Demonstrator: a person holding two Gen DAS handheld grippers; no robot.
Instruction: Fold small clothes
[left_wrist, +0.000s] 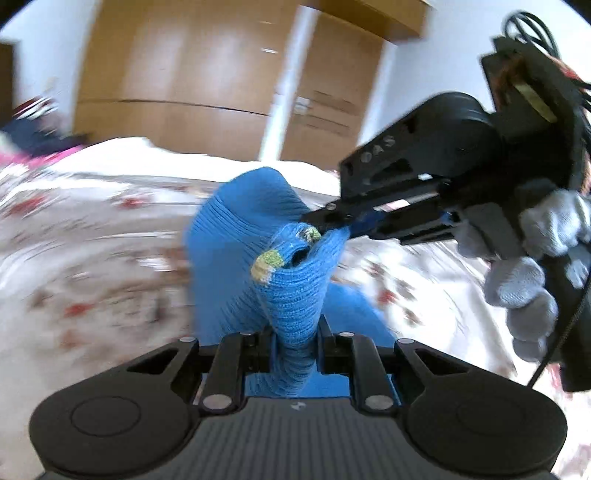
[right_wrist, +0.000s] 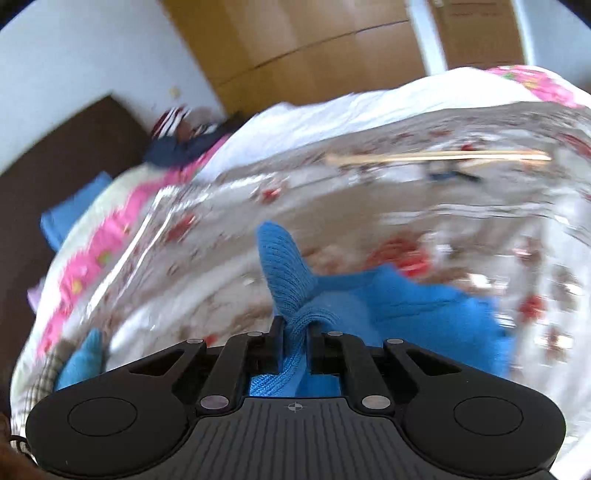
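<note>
Both the left gripper (left_wrist: 295, 339) and the right gripper (right_wrist: 295, 339) have their fingers pinching the blue knitted garment (left_wrist: 236, 236), which hangs between them above the flowered bed cover (left_wrist: 92, 236).

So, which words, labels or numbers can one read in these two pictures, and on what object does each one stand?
"OAS", blurred and uncertain: raised letters on the black body of the right gripper, seen in the left wrist view.
Wardrobe, flowered bedspread, blue knit garment: no readable text.
Small crosshair signs on both grippers' own housings: no words.
</note>
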